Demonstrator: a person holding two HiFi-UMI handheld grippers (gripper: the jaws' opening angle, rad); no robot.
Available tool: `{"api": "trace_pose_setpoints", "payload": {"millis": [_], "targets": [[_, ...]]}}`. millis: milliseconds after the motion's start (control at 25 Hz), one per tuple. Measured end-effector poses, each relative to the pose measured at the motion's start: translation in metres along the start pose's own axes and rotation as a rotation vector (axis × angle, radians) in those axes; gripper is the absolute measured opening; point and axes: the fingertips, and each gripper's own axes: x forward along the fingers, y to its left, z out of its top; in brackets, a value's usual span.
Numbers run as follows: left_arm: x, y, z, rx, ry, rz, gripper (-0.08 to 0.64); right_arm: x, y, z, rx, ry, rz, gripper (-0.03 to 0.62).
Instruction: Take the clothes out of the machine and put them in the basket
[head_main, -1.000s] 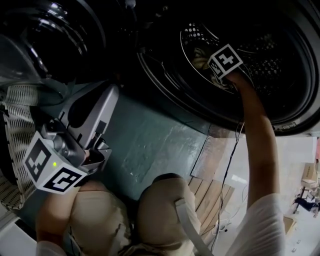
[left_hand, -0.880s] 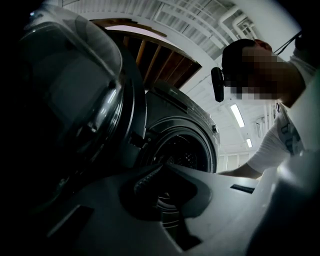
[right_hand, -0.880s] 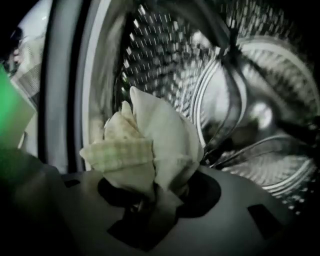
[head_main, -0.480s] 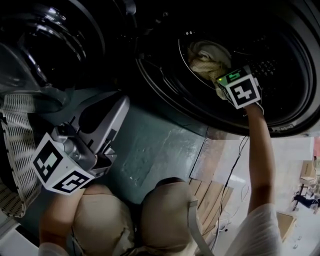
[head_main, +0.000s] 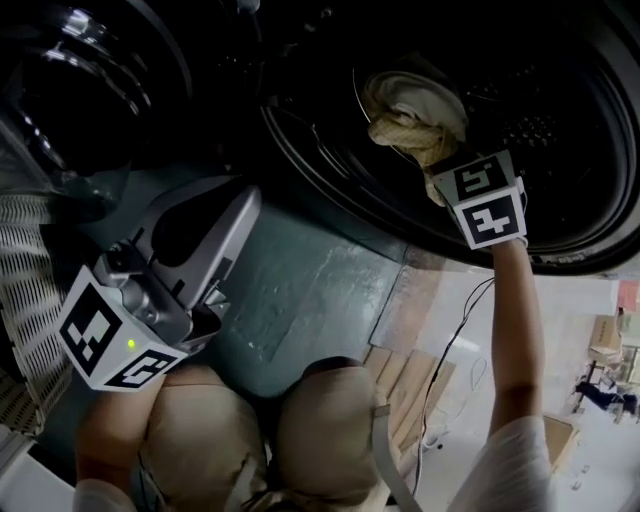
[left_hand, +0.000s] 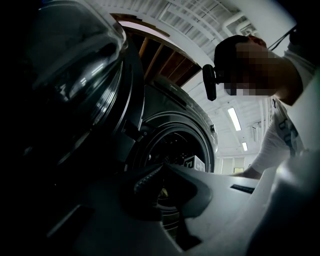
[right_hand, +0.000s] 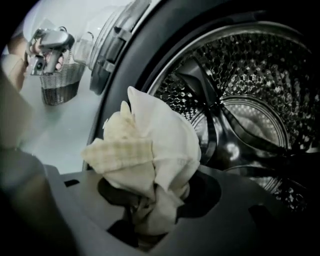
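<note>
So the left claw (head_main: 212, 303) is closed on nothing, near the basket (head_main: 28, 290). The right claw (head_main: 428, 160) is clamped on a cream cloth bundle (head_main: 412, 105) at the drum (head_main: 560, 130) mouth. Looks soft, light and floppy, so I'd pinch the bunched middle.

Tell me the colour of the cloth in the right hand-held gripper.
Cream-white cloth, one pale yellow checked fold; best in the right gripper view.

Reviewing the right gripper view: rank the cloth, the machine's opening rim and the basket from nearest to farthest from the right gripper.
1. The cloth: clamped in the right gripper, bunched just above it.
2. The rim: right behind the cloth, curving up to the right.
3. The basket: far off at upper left.
</note>
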Motion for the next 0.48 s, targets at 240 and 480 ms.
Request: {"api": "trace_pose_setpoints", "payload": {"millis": [240,480], "targets": [[-0.003,-0.030,0.013,-0.017,0.018,0.026,0.014,-0.036,0.016,0.021,0.026,-0.062,0.079,0.235],[-0.038,-0.033,0.042,-0.070,0.042,0.176,0.014,-0.064,0.044,0.041,0.156,-0.055,0.164,0.233]]}}
